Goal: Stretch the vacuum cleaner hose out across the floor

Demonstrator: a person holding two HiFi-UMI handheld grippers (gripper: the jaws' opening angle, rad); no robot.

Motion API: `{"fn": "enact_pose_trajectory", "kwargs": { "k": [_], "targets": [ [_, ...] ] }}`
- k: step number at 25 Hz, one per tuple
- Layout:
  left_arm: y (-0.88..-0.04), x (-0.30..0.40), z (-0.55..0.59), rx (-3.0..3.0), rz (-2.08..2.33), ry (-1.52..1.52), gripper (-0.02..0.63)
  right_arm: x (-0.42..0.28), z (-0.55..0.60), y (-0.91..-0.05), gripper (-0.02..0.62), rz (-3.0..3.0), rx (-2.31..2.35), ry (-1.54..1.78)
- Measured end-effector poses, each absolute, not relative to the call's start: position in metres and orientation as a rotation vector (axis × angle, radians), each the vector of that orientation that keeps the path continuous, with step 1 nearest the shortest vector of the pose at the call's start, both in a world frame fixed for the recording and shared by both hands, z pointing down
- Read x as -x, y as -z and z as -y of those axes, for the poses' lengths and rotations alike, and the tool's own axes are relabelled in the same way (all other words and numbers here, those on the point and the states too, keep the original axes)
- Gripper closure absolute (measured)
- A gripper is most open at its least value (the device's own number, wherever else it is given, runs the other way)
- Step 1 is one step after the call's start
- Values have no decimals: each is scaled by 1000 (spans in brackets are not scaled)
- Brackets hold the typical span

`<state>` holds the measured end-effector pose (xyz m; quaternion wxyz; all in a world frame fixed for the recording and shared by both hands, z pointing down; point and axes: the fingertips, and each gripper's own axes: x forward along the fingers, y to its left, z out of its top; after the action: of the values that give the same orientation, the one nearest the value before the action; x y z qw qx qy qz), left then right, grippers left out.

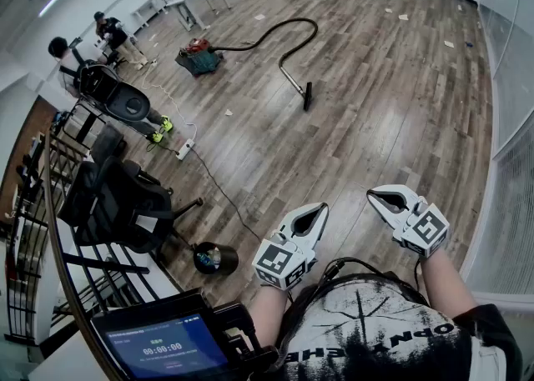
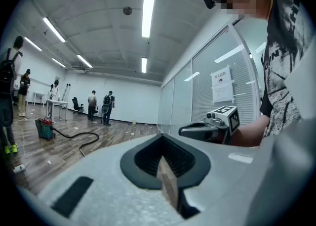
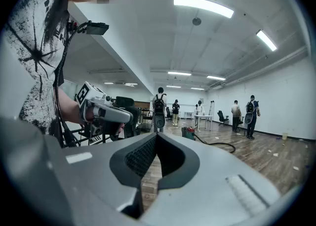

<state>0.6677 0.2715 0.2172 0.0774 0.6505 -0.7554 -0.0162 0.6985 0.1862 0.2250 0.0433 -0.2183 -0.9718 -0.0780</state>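
Far across the wooden floor [image 1: 375,112], the black vacuum cleaner hose [image 1: 302,20] lies curved by its red canister [image 1: 198,56]; close to the person, the white left gripper [image 1: 323,206] and right gripper [image 1: 371,196] have fingers [image 2: 108,170] pressed together.

Right tongs [image 3: 156,136] closed, empty; vacuum cleaner hose [image 3: 217,144] far off, apparently curved.

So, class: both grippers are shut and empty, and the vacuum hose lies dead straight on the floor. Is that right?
Not quite: the head view shows the hose curving in an arc from the vacuum cleaner to its floor nozzle. The left gripper and right gripper are indeed shut and empty.
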Motion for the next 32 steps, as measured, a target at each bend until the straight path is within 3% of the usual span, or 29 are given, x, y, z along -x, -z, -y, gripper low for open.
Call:
{"fn": "enact_pose_trajectory", "kwargs": {
  "k": [16, 32],
  "targets": [
    [-222, -677, -283, -1937, 2235, 27, 606, -705, -200, -213, 588, 3002, 652, -5],
    [-234, -650, -313, -2005, 2151, 48, 606, -687, -230, -209, 589, 3046, 613, 64]
  ]
}}
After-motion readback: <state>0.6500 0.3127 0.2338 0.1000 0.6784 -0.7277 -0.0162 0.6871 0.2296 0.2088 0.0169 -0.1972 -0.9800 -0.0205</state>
